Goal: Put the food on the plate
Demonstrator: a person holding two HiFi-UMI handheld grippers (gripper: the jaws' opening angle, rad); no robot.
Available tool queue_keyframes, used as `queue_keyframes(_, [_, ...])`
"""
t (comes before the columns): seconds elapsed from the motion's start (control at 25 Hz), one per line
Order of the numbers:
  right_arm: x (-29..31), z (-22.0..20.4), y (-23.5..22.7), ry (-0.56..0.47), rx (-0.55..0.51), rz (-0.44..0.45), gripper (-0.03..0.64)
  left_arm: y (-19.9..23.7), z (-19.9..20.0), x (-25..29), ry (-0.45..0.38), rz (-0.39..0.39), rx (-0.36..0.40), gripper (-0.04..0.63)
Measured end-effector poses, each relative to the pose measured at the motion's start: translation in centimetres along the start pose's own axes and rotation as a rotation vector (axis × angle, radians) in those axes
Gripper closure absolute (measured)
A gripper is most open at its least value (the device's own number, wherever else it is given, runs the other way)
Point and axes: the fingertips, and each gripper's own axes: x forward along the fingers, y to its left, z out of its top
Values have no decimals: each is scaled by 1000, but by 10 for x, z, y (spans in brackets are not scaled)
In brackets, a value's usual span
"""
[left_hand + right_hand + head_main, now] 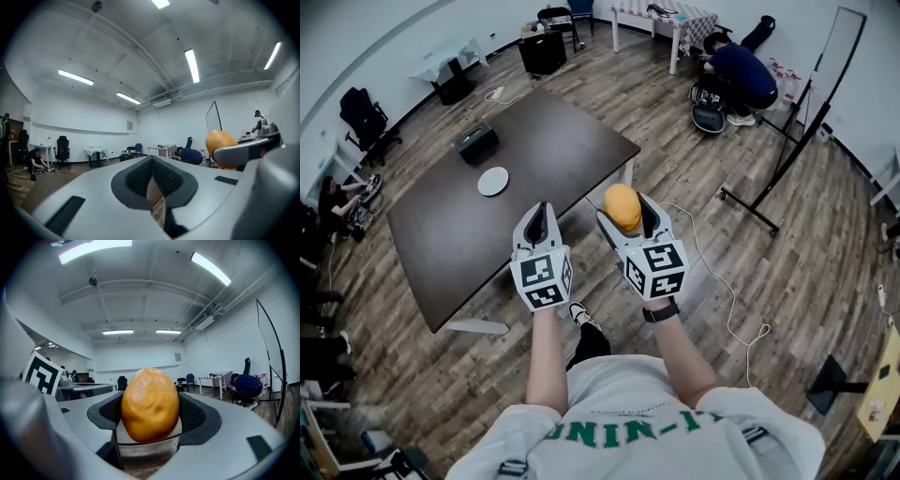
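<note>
Two tongs are up in front of us, and only one has work in it: the right gripper (625, 221) is clamped on the food (622, 206), a smooth orange-yellow egg-shaped lump that stands upright between the ribbed pads, while the left gripper (538, 218) has its jaws pressed together on nothing. We are standing off the near corner of the dark table (441, 234), and the small white plate (493, 181) lies well apart from the food, out on the tabletop near a black box (476, 142). As we judge it, the first risk is the carry itself. The food is rounded and slick-looking and bulges above and in front of the pads, so a jolt or a tilt of the wrist could let it squirm out and drop to the wooden floor. The second is the landing: the plate looks small and shallow, and a lump this round may roll off its rim onto the table if we let go too high or off-centre. A white cable (724, 281) trails across the floor just to our right, so a careless step could snag it.
</note>
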Motion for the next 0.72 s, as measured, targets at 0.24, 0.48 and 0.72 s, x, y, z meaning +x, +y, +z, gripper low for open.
queue_keyframes(0.24, [110, 14, 20, 19, 11, 67, 264, 86, 9, 62, -4, 53, -45, 584])
queue_keyframes(0.48, [237, 30, 71, 2, 6, 170, 264, 198, 14, 115, -19, 131, -62, 584])
queue_keyframes(0.72, [338, 25, 123, 21, 1, 271, 264, 294, 10, 147, -30, 214, -72, 584])
